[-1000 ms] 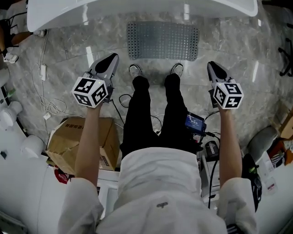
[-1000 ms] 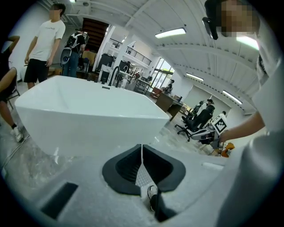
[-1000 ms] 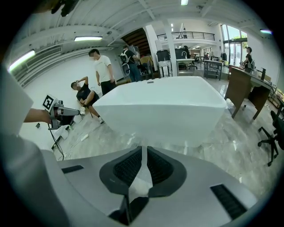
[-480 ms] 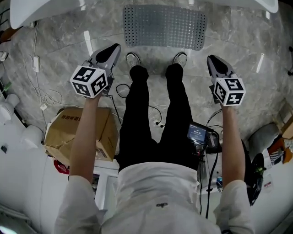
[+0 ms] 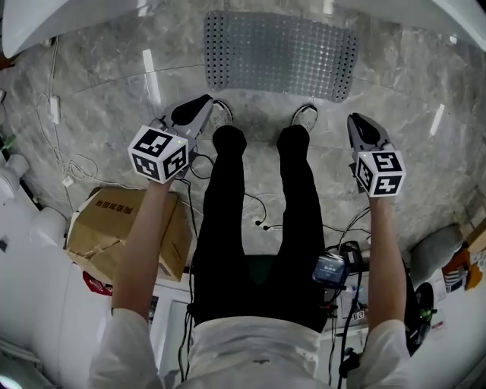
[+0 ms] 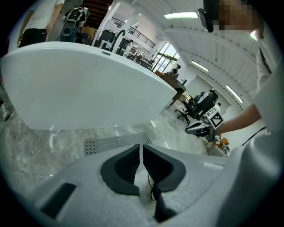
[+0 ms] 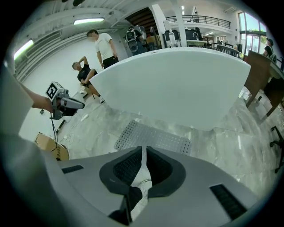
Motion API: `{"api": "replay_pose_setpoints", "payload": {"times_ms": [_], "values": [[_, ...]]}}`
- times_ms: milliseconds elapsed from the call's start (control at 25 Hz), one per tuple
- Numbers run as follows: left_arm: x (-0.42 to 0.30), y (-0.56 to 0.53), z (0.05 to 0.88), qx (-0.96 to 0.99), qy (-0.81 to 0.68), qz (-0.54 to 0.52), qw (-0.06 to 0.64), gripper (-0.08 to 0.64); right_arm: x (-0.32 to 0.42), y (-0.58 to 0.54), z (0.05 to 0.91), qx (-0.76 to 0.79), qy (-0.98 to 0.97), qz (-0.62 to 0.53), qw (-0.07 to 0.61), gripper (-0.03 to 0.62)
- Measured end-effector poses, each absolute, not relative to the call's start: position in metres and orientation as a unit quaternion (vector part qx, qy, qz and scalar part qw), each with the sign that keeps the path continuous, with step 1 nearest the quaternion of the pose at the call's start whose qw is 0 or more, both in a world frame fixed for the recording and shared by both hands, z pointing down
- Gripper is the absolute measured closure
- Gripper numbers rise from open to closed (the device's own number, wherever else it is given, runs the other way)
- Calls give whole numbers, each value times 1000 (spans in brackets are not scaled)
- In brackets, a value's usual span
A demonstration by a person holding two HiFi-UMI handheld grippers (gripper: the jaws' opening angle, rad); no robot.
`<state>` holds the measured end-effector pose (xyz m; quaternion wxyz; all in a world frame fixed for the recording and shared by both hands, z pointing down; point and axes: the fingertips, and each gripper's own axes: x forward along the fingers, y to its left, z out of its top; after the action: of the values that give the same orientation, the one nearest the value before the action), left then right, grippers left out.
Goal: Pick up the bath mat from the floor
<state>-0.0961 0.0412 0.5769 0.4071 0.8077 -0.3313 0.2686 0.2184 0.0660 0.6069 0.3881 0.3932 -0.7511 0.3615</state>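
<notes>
A grey perforated bath mat (image 5: 279, 55) lies flat on the marble floor just beyond the person's white shoes, in front of the white tub (image 5: 45, 23). It shows as a dotted strip in the left gripper view (image 6: 117, 142) and more fully in the right gripper view (image 7: 153, 138). My left gripper (image 5: 203, 106) hangs above the floor left of the person's legs, shut and empty. My right gripper (image 5: 361, 125) hangs right of the legs, also shut and empty. Both are short of the mat and do not touch it.
A cardboard box (image 5: 114, 228) sits on the floor at the left, with white cables (image 5: 64, 163) beside it. Black cables and a small device (image 5: 332, 270) lie near the person's right side. The tub's white rim (image 7: 177, 84) overhangs the mat's far edge.
Both grippers have sunk toward the floor as the person bends forward. The mat now sits larger and lower in the head view. Both stay shut.
</notes>
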Motion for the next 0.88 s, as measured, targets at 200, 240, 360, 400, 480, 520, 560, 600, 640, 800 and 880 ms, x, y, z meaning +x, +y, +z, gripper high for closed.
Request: {"api": "replay_pose_setpoints", "payload": {"times_ms": [200,240,360,400,480,520,560,600,640,800,880], "values": [[-100,46,622,794,-339,278,421,543,234,69,658,391,-739,360,413,583],[-101,47,631,792,-340,280,423,543,238,70,669,391,-737,361,417,583],[-104,51,659,786,-342,287,427,541,247,72,700,393,-731,363,423,582],[-106,52,669,784,-343,291,428,541,249,73,710,393,-730,363,426,582],[-109,56,688,780,-345,299,428,541,254,75,730,392,-727,363,432,582],[-109,58,697,779,-345,302,427,540,256,77,740,391,-724,364,436,581],[-110,61,706,779,-345,305,426,540,259,80,750,388,-722,365,442,581],[-111,63,715,778,-344,307,426,538,263,82,760,386,-719,366,448,581],[-112,63,724,777,-345,308,426,537,266,82,770,384,-716,365,455,581],[-118,67,761,766,-349,313,440,505,280,82,805,382,-703,361,479,581],[-123,69,781,759,-354,316,445,496,289,84,824,382,-696,360,490,581]]}}
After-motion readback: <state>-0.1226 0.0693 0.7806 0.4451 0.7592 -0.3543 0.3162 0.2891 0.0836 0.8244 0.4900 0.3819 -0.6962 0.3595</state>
